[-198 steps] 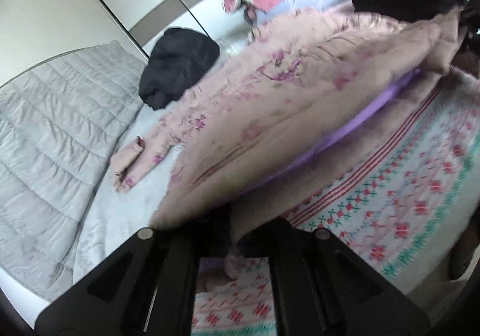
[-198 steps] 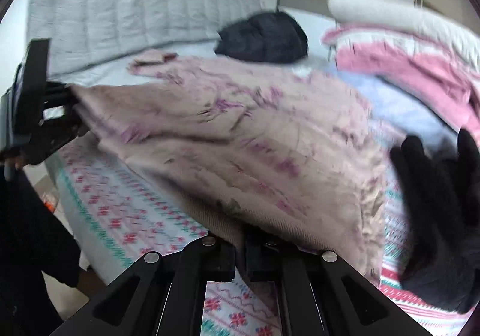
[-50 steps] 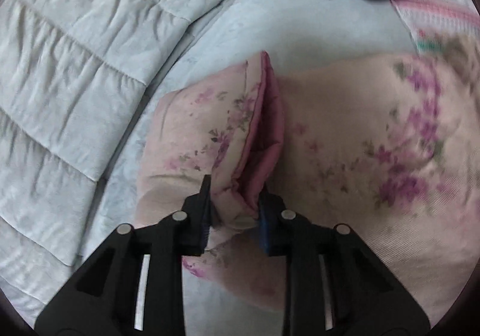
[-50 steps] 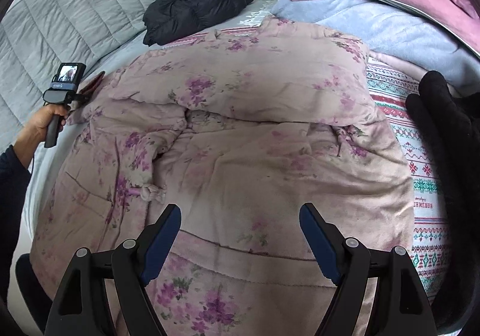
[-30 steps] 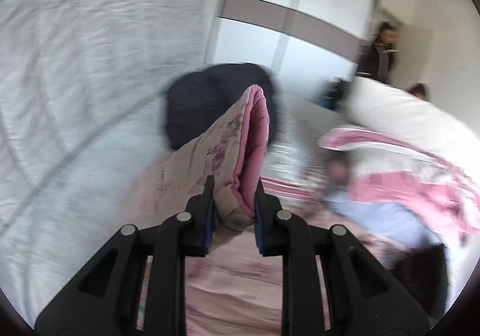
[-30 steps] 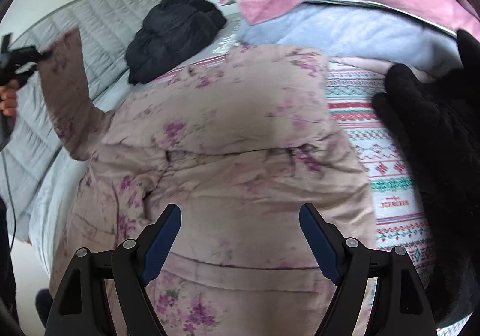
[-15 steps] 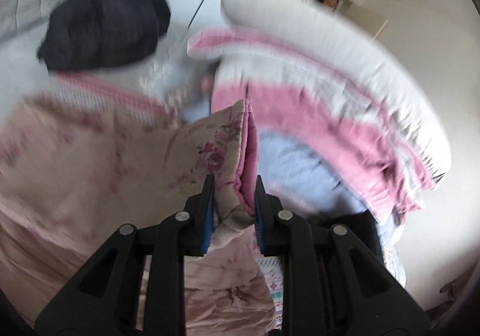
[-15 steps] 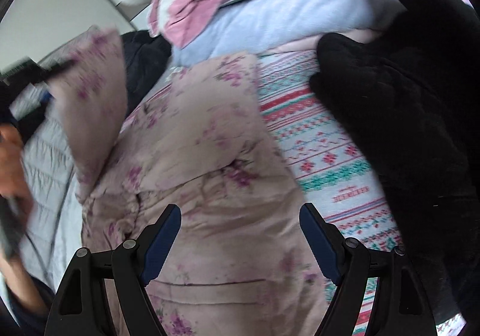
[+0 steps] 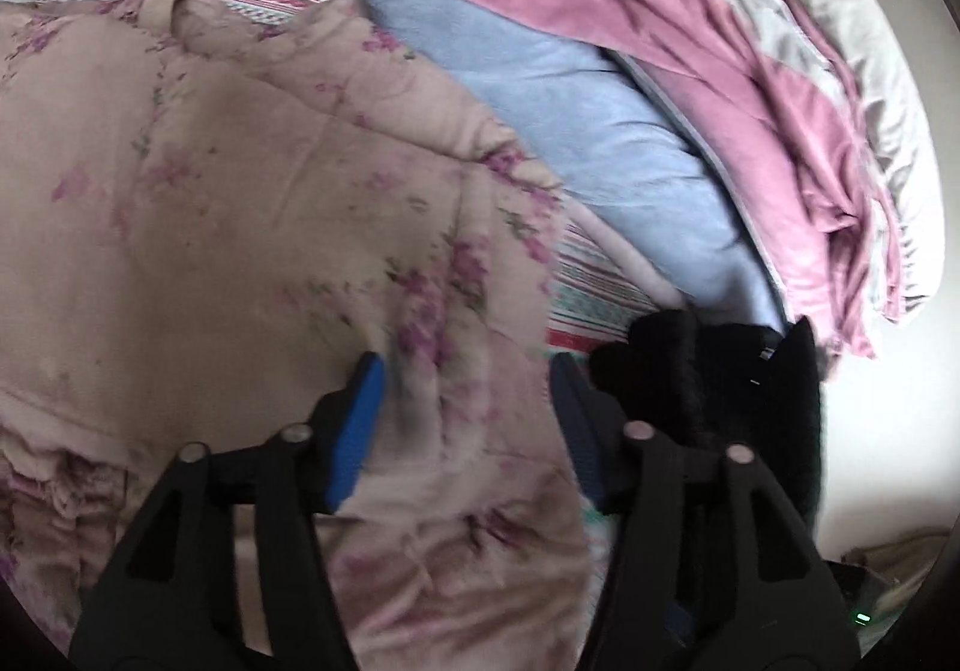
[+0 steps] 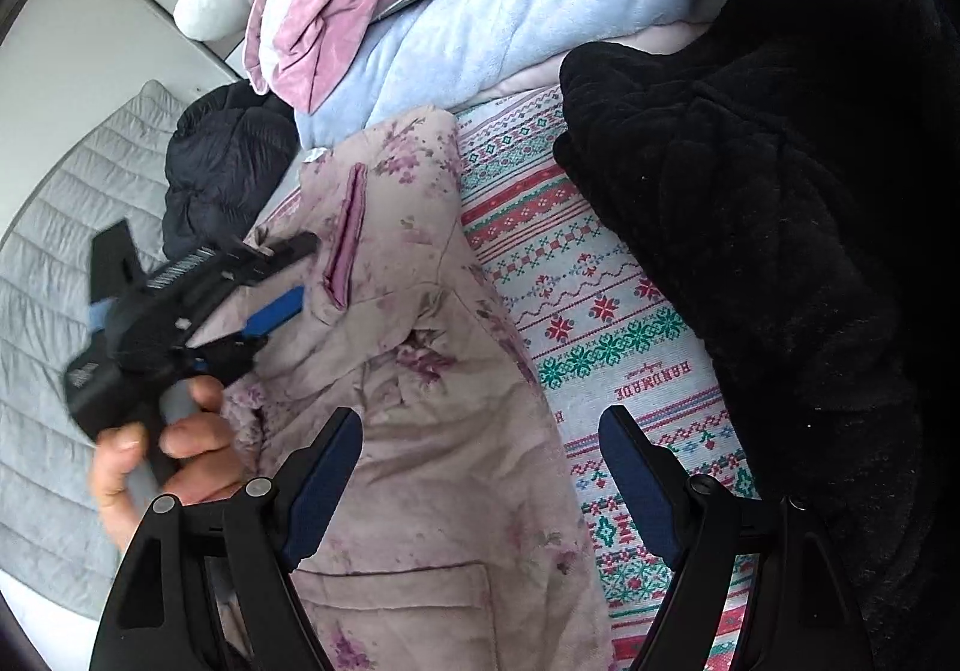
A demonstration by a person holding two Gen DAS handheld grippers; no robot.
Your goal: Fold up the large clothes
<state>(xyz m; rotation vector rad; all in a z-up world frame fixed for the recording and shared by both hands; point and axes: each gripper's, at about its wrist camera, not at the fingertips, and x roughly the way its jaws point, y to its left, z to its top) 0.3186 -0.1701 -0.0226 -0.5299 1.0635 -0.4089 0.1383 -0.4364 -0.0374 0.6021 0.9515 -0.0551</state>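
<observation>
The only legible writing sits on the patterned bedspread (image 10: 576, 275), where a small line of print, upside down to the right wrist camera, appears at about 4 o'clock of the frame's centre; its letters are too small to read with certainty. A white barcode-like sticker shows on the black body of the left claw (image 10: 282, 281), but nothing on it can be read. The person's bare left hand (image 10: 162, 449) wraps the grip of that tool at 8 o'clock in the right wrist view, its blue-padded fingers pointing toward 2 o'clock and spread wide, holding nothing, just over the pink floral quilted coat (image 10: 414, 431). The coat lies flat on the bed, with a sleeve cuff (image 10: 345, 245) showing its pink lining just beside the left claw's tips. In the left wrist view the same claw (image 9: 465, 425) frames the coat (image 9: 210, 203) between parted pads. The right claw (image 10: 480, 479) hangs above the coat's edge and the bedspread, its jaws wide apart and empty. A black fleece garment (image 10: 780, 191) lies at 3 o'clock, a dark puffer jacket (image 10: 222, 173) at 10 o'clock, and folded pink and blue blankets (image 10: 420, 11) at 12 o'clock.
</observation>
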